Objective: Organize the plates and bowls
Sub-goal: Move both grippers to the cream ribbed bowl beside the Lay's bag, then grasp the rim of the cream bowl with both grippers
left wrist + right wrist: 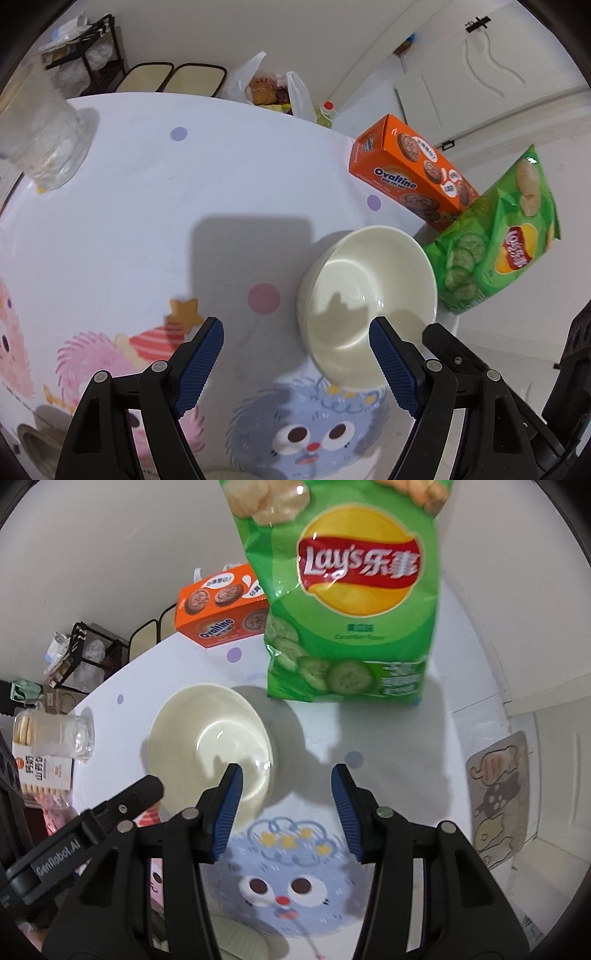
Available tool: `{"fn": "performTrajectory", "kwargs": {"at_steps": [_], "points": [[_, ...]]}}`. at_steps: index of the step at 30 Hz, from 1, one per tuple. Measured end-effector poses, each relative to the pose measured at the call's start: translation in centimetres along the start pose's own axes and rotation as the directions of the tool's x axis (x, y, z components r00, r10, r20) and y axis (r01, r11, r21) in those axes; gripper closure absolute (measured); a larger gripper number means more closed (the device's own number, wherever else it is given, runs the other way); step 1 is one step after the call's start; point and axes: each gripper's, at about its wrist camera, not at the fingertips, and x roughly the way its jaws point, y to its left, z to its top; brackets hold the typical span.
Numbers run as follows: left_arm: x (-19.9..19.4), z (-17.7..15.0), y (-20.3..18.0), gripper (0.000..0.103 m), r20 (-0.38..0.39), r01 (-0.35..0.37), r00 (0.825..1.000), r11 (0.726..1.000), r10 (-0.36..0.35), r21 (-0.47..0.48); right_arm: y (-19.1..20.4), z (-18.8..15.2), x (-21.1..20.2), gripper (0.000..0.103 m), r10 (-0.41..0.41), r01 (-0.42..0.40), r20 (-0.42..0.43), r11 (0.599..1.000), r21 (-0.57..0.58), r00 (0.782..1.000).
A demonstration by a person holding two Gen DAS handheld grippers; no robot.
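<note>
A cream bowl [365,291] stands upright and empty on the white cartoon-print table [184,177]; it also shows in the right wrist view [212,734]. My left gripper [295,343] is open and empty above the table, its right finger over the bowl's near rim. My right gripper [287,794] is open and empty, its left finger over the bowl's right rim. The other gripper's black finger shows at the lower right of the left view [454,354] and the lower left of the right view [122,805].
An orange Ovaltine box [410,173] and a green Lay's chip bag [498,240] stand behind the bowl at the table's edge. A clear glass [40,129] stands far left. Biscuit packs [40,771] lie at the left. A floor mat [498,797] lies beyond the table's right edge.
</note>
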Motion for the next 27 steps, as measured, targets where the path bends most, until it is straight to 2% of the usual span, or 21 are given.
{"fn": "performTrajectory", "kwargs": {"at_steps": [4, 13, 17, 18, 21, 23, 25, 26, 27], "points": [[0.9, 0.5, 0.2, 0.022, -0.002, -0.003, 1.000, 1.000, 0.003, -0.017, 0.3, 0.7, 1.4, 0.051, -0.001, 0.001, -0.019, 1.000, -0.010, 1.000], [2.2, 0.9, 0.6, 0.044, -0.025, -0.002, 1.000, 1.000, 0.001, -0.018, 0.7, 1.5, 3.0, 0.052, 0.012, -0.013, -0.043, 1.000, -0.016, 0.999], [2.9, 1.2, 0.6, 0.063, -0.047, -0.005, 0.999, 1.000, 0.004, -0.013, 0.6, 1.6, 3.4, 0.062, 0.028, -0.028, -0.060, 1.000, -0.014, 0.998], [3.0, 1.2, 0.6, 0.064, -0.049, -0.003, 0.999, 1.000, 0.002, -0.013, 0.7, 1.6, 3.6, 0.063, 0.028, -0.030, -0.064, 0.999, -0.016, 0.998], [3.4, 1.2, 0.6, 0.067, -0.054, 0.002, 0.999, 1.000, -0.003, -0.002, 0.9, 1.7, 3.7, 0.078, 0.033, -0.036, -0.072, 0.999, -0.029, 0.997], [3.4, 1.2, 0.3, 0.076, -0.054, 0.005, 0.999, 1.000, -0.004, 0.015, 1.0, 1.7, 3.8, 0.083, 0.035, -0.037, -0.077, 0.999, -0.036, 0.996], [3.5, 1.3, -0.1, 0.079, -0.049, -0.003, 0.999, 1.000, 0.004, 0.027, 1.2, 1.7, 3.9, 0.089, 0.036, -0.039, -0.078, 0.998, -0.043, 0.996], [3.5, 1.3, -0.1, 0.087, -0.043, 0.008, 0.999, 1.000, -0.007, 0.026, 1.2, 1.8, 4.0, 0.090, 0.036, -0.039, -0.079, 0.998, -0.044, 0.996], [3.4, 1.3, -0.4, 0.090, -0.043, 0.011, 0.999, 1.000, -0.010, 0.024, 1.1, 1.7, 4.0, 0.090, 0.034, -0.038, -0.079, 0.998, -0.043, 0.996]]}}
